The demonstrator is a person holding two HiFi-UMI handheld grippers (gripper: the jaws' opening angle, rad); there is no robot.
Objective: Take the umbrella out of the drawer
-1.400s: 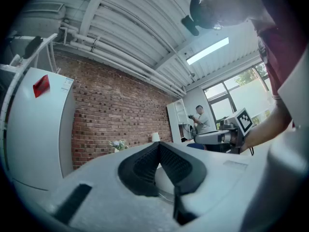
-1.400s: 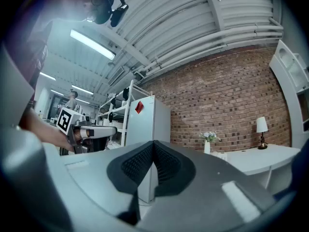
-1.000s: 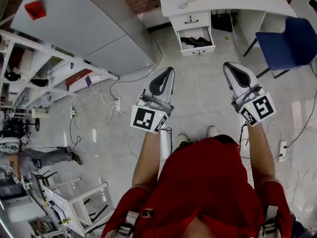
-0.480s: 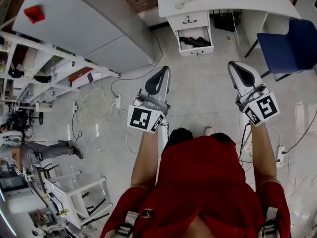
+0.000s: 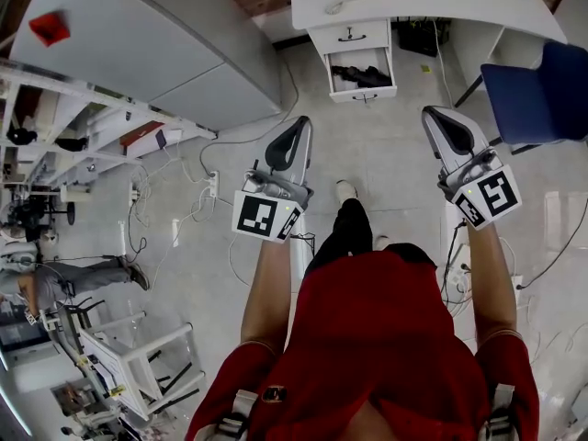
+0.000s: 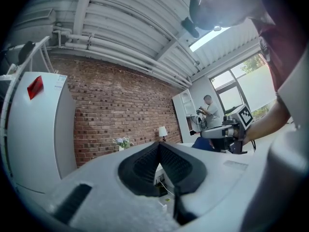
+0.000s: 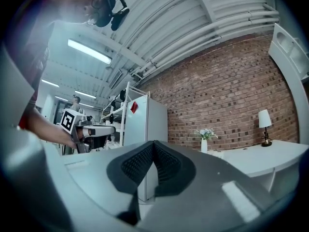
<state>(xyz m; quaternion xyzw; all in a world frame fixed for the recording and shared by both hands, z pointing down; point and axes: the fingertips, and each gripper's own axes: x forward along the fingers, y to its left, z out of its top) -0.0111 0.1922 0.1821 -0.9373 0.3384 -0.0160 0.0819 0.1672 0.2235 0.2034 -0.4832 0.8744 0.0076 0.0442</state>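
Only head view: umbrella [image 5: 361,75] in drawer [image 5: 366,94]; L claw [image 6: 158,148], R claw [image 7: 153,146] closed, empty.

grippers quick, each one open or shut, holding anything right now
left gripper: shut, jaw tips together, nothing between them
right gripper: shut, jaw tips together, nothing held

drawer [image 5: 367,94]: dark contents [image 5: 361,76] too small to identify; chair [image 5: 537,95]: cut by right edge
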